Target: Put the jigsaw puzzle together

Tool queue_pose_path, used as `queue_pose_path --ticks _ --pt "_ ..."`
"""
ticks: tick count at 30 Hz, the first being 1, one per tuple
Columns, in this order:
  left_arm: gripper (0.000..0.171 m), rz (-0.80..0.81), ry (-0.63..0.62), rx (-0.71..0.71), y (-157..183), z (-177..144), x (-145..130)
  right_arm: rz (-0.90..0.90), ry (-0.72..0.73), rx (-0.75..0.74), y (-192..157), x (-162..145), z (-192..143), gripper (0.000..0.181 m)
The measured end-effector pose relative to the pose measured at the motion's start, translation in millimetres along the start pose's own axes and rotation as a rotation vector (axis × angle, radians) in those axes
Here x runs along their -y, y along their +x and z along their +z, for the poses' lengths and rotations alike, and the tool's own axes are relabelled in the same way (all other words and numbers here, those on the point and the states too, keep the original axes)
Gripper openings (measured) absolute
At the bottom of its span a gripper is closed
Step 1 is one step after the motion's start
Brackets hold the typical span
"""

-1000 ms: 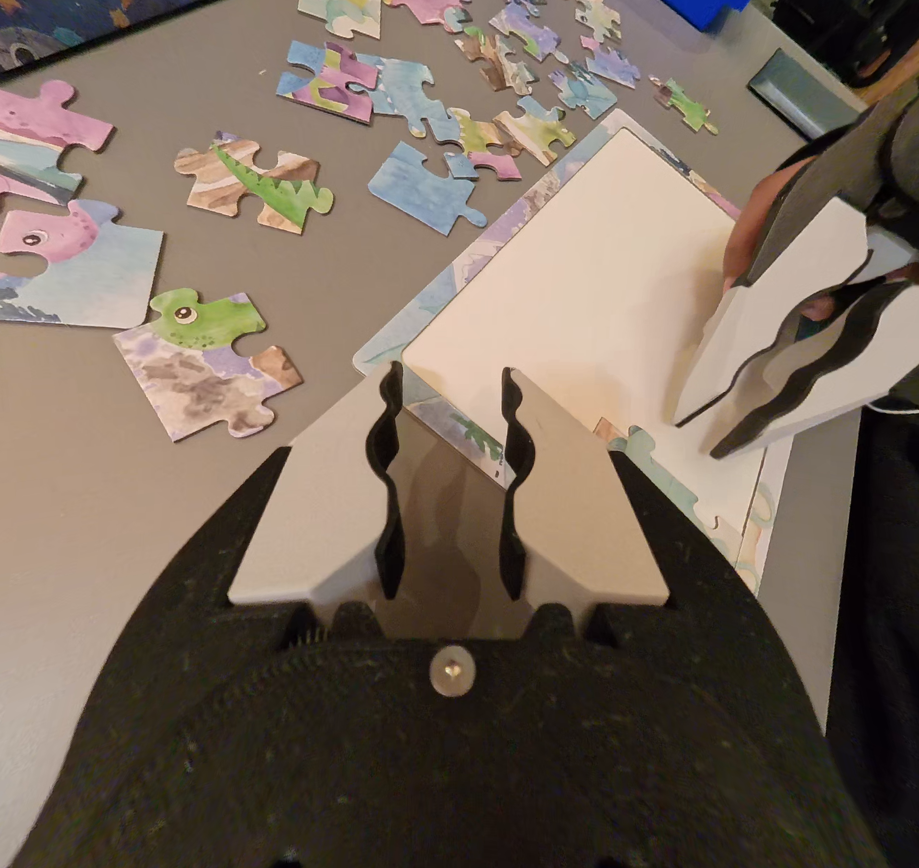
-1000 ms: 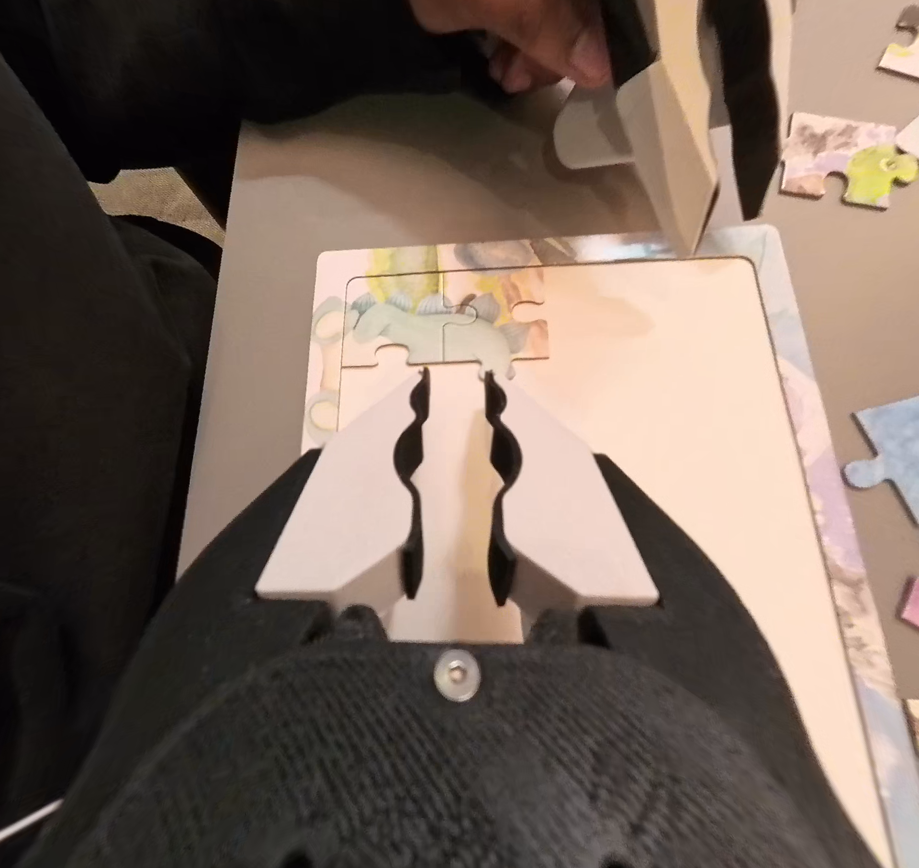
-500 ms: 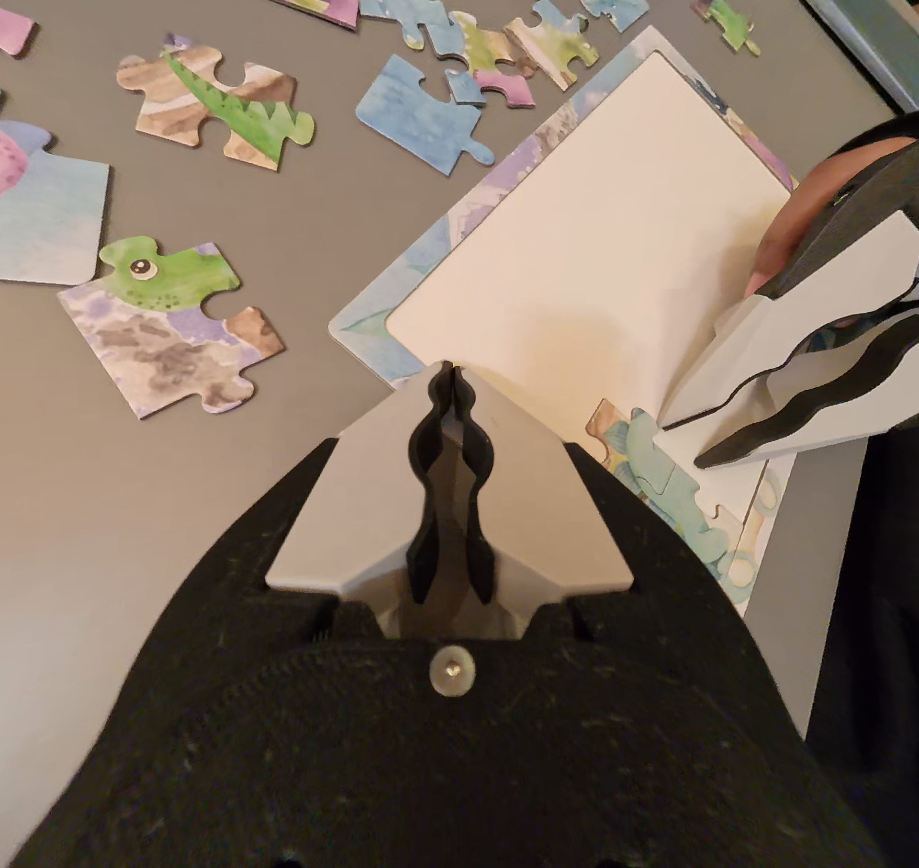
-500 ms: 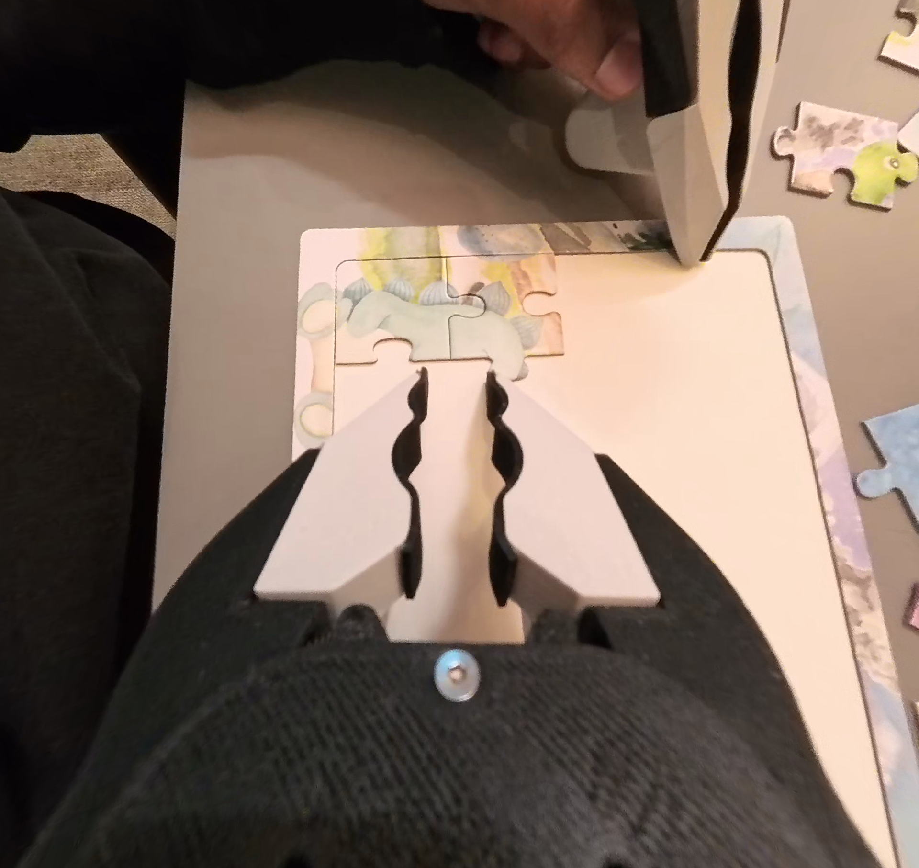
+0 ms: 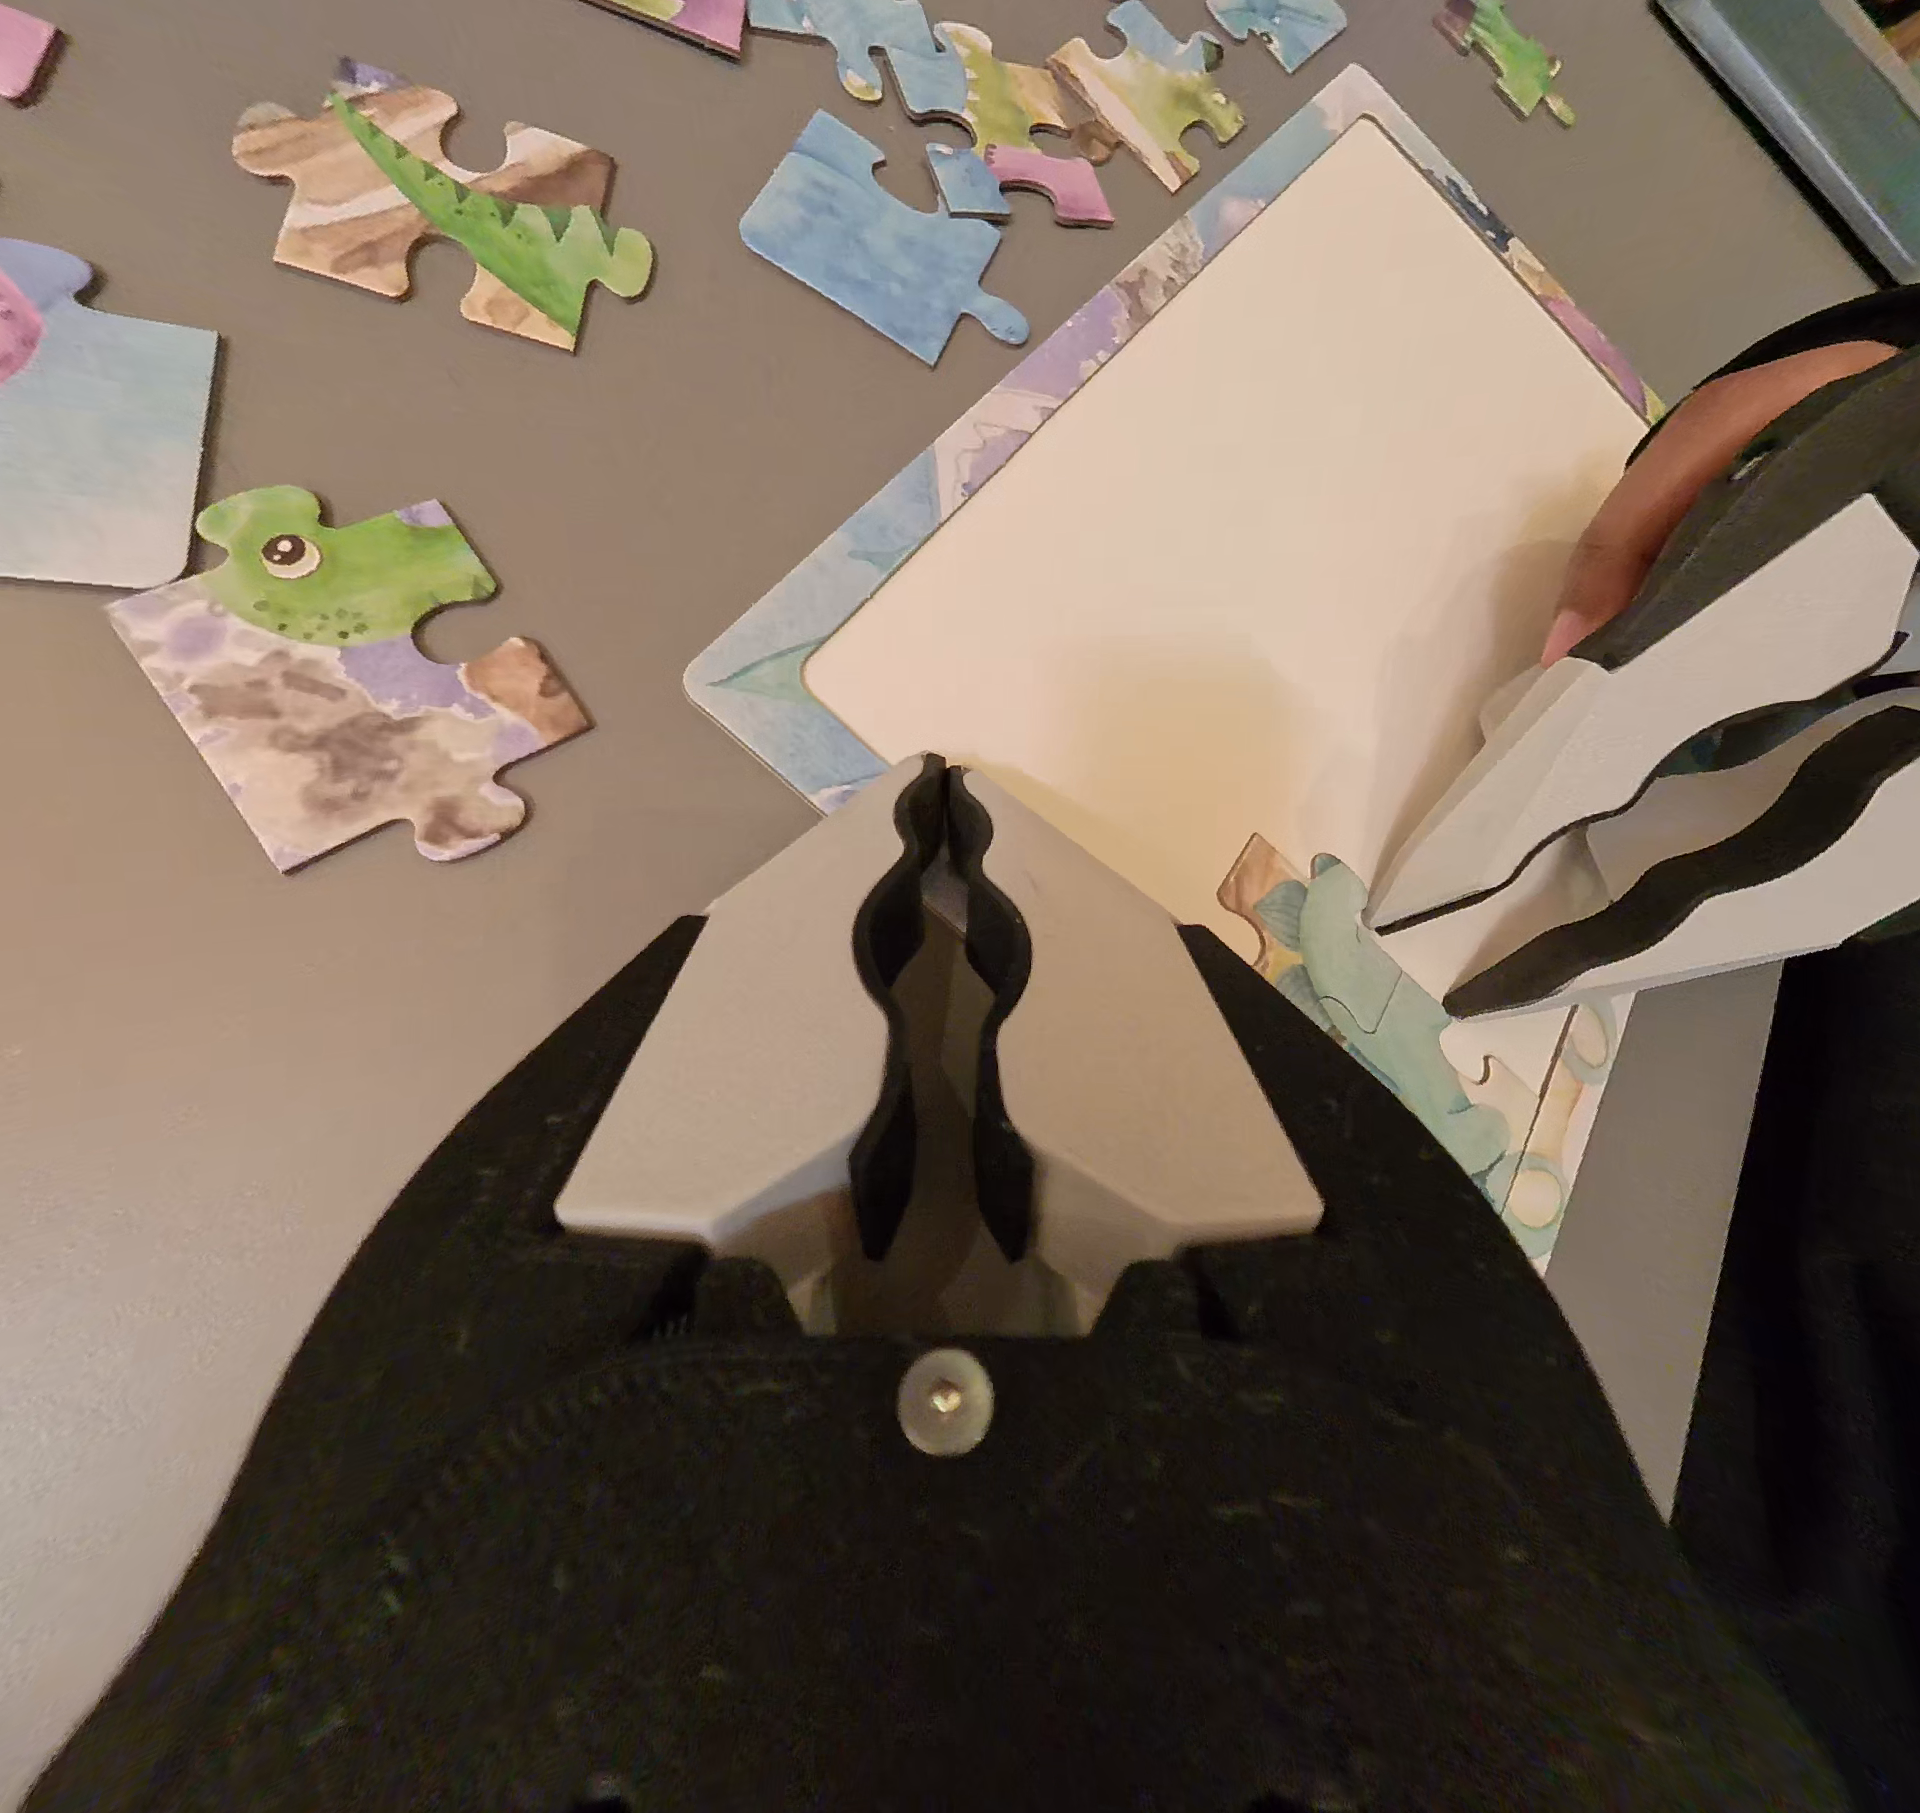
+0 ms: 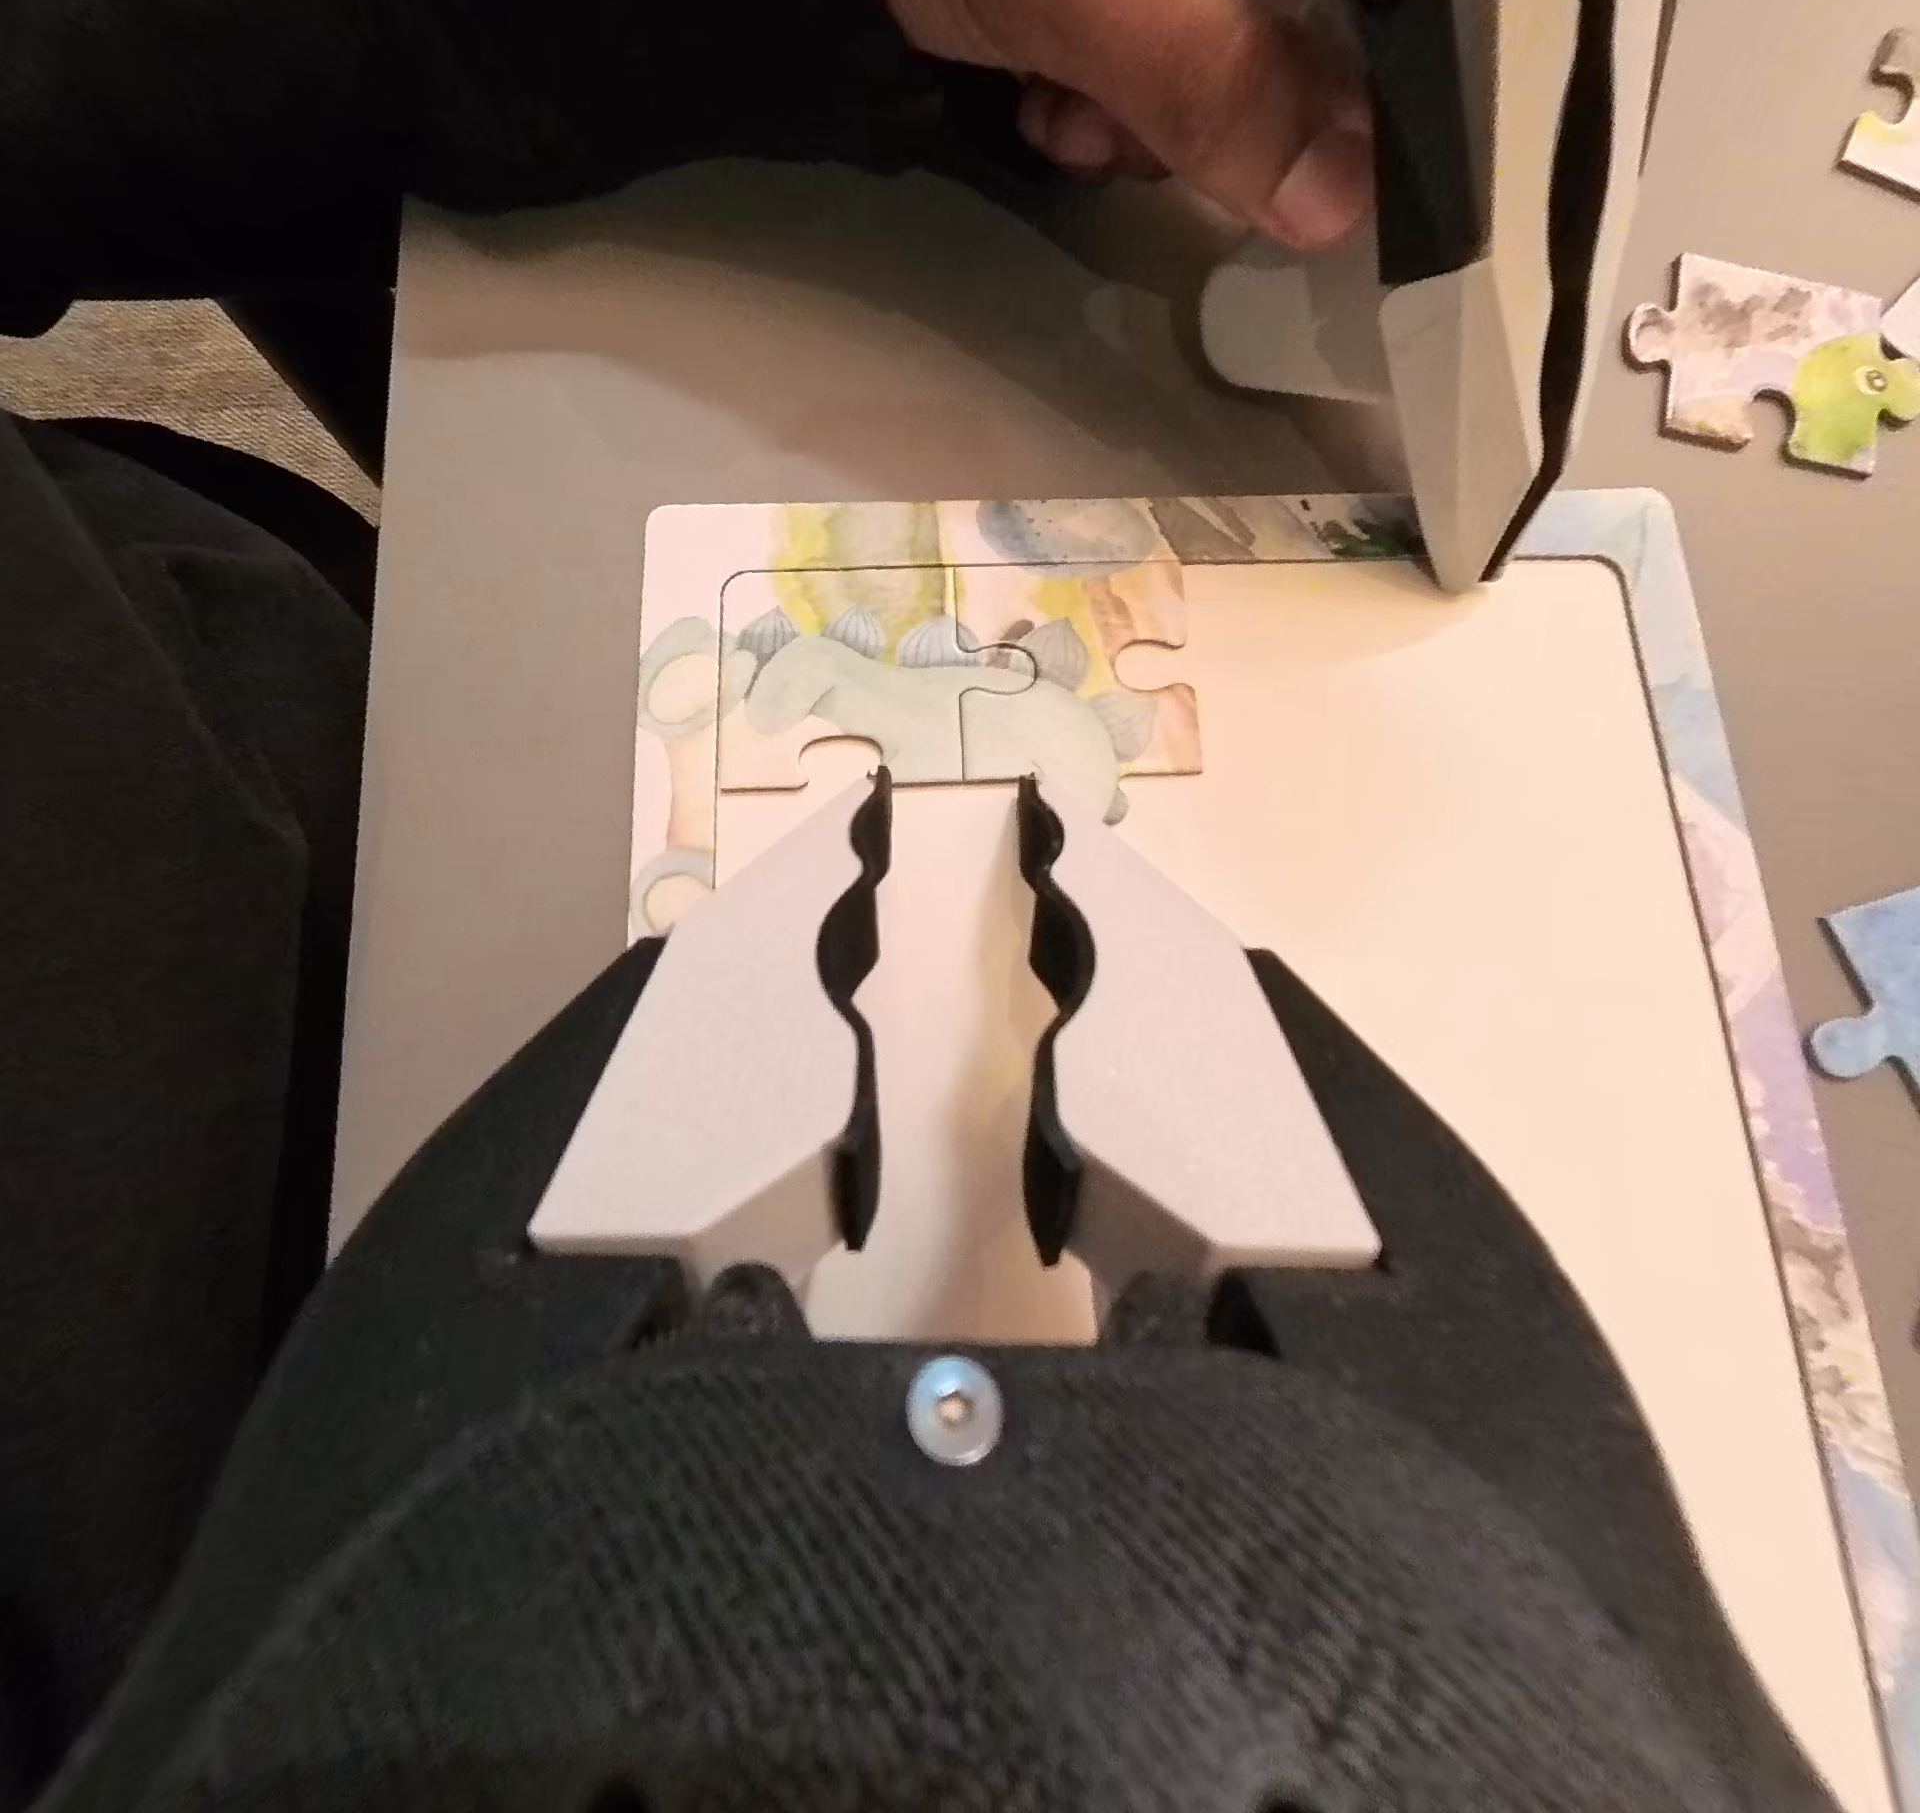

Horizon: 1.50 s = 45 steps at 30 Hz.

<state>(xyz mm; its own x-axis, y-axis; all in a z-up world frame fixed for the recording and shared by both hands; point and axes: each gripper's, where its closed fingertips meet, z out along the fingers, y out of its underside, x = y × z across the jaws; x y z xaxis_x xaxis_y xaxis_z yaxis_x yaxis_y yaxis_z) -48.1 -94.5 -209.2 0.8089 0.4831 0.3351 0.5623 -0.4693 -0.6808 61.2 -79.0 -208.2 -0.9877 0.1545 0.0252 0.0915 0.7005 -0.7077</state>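
**Left hand-held gripper pinched on tray edge, right one open over the two placed pieces**

Left wrist view: left hand-held gripper point(image 5: 943, 776) has its tips together at the near corner of the puzzle tray point(image 5: 774, 688), on the printed border; looks clamped on that edge, though the contact itself sits behind the tips. The tray lies on the grey bench point(image 5: 644, 454), its cream inner field mostly bare. Two joined pieces point(image 5: 1351, 974) with a teal dinosaur sit in the tray's near right corner. Right hand-held gripper point(image 5: 1418, 963) comes in from the right, fingers apart, tips just over those pieces; a hand point(image 5: 1704, 485) shows behind it. Loose pieces lie left of and beyond the tray: a green dinosaur-head piece point(image 5: 332, 683), a brown piece with a green tail point(image 5: 436, 205), a blue piece point(image 5: 883, 246) near the tray's far-left edge, and more in a cluster farther back.

Right wrist view: right hand-held gripper point(image 6: 956, 778) is open, nothing between the fingers, tips at the lower edge of the two joined pieces point(image 6: 966, 693), which fill the tray's point(image 6: 1704, 724) top-left corner. Left hand-held gripper point(image 6: 1475, 574) points down at the tray's top border, closed there. A hand point(image 6: 1143, 70) holds it. The green head piece point(image 6: 1766, 376) lies on the bench point(image 6: 520, 516) beyond the tray.
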Motion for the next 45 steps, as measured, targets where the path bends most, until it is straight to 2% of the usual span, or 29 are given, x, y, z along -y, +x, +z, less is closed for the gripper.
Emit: queue_pose_path --ticks 7,9,12,16,20,22,25,30,32,34,37,42,45 --pt "0.0 -0.008 0.001 -0.01 0.2 -0.1 -0.1 -0.01 0.006 -0.013 0.5 0.6 -0.2 0.023" --pt "0.0 -0.01 0.006 -0.016 0.7 -0.8 0.5 -0.004 0.021 -0.005 -0.3 2.6 -1.8 0.032" --pt "0.0 0.024 0.081 -0.025 5.2 -8.0 10.7 -0.018 0.075 -0.038 7.4 10.9 -15.1 0.034" --pt "0.0 0.032 0.236 -0.037 8.0 -26.5 32.0 -0.017 0.162 -0.149 44.1 17.9 -47.8 0.032" --pt "0.0 0.029 0.271 -0.026 5.3 -31.7 36.3 0.031 0.204 -0.251 94.6 15.5 -80.7 0.032" --pt "0.0 0.055 0.271 0.029 0.7 -31.7 37.1 0.035 0.257 -0.289 111.1 24.7 -97.5 0.032" --pt "0.0 0.121 0.265 0.188 -15.5 -35.0 38.1 0.006 0.299 -0.368 135.3 31.9 -115.3 0.032" --pt "0.002 0.243 0.312 0.548 -53.6 -65.9 47.2 0.09 0.301 -0.45 183.0 0.8 -115.8 0.031" --pt "0.01 0.258 0.349 0.621 -62.3 -78.3 54.9 0.156 0.317 -0.442 189.8 -17.1 -112.0 0.029" --pt "0.014 0.223 0.357 0.587 -64.3 -79.0 62.6 0.162 0.302 -0.466 192.1 -28.3 -116.6 0.03" --pt "0.014 0.18 0.318 0.49 -66.7 -68.7 76.3 0.104 0.289 -0.609 206.3 -33.6 -139.2 0.026" --pt "0.017 0.202 0.324 0.477 -90.1 -55.7 111.0 0.126 0.326 -0.748 226.1 -46.5 -172.8 0.025" --pt "0.021 0.168 0.334 0.456 -94.4 -47.6 104.8 0.213 0.366 -0.8 240.7 -64.1 -194.6 0.026"
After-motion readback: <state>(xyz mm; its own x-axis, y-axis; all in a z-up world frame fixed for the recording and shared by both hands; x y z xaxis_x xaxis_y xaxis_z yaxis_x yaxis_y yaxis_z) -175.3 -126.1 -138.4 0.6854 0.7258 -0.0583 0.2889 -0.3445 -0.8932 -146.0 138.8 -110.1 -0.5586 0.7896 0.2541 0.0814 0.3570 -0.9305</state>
